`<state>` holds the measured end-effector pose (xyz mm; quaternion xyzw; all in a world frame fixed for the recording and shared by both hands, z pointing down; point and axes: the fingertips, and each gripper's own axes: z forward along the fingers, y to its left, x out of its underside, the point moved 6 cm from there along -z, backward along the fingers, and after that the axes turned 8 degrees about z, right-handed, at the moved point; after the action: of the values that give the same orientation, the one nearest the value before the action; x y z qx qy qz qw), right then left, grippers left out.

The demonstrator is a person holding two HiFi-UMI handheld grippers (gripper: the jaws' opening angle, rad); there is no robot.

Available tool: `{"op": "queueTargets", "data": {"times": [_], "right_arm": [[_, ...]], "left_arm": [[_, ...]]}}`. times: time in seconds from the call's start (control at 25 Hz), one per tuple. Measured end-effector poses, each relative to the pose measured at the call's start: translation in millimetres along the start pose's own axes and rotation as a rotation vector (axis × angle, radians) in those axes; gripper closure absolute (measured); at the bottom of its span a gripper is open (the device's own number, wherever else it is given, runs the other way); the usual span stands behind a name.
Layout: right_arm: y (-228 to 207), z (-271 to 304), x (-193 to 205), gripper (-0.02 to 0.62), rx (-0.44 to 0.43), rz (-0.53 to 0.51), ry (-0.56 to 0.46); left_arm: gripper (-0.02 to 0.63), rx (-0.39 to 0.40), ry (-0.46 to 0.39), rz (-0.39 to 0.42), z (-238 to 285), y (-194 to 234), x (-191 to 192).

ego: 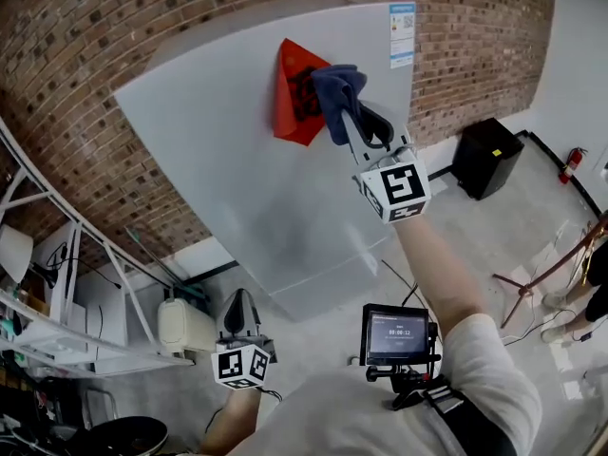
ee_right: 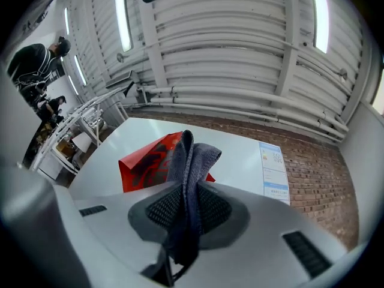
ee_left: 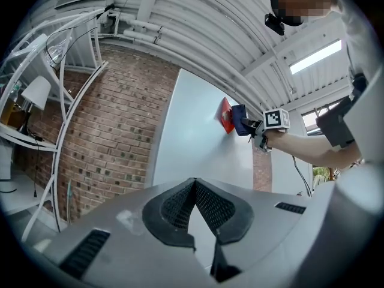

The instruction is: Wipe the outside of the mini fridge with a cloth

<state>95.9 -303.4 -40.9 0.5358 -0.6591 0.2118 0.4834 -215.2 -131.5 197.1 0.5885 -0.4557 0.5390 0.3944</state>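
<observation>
Brick wall (ego: pixel 114 27) seen behind, red paper decoration (ego: pixel 288 112) stuck up, blue-and-white label (ego: pixel 402 34) pasted above right, black box (ego: pixel 486 157) set against the wall, fire extinguisher (ego: pixel 572 164) stood nearby.

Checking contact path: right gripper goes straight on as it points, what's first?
The cloth in the right gripper leads, likely meeting the red paper on the fridge front; whether it touches yet is unclear.
</observation>
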Motion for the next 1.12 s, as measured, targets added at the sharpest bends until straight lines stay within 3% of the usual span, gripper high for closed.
{"op": "queueTargets", "data": {"times": [0.6, 1.12], "right_arm": [[-74, 1, 27, 0.534, 0.071, 0.003, 0.019], [-143, -14, 50, 0.534, 0.203, 0.021, 0.057]], "left_arm": [[0.615, -0.012, -0.01, -0.001, 43, -35, 5], [0.615, -0.024, -0.015, -0.011, 56, -42, 6]]}}
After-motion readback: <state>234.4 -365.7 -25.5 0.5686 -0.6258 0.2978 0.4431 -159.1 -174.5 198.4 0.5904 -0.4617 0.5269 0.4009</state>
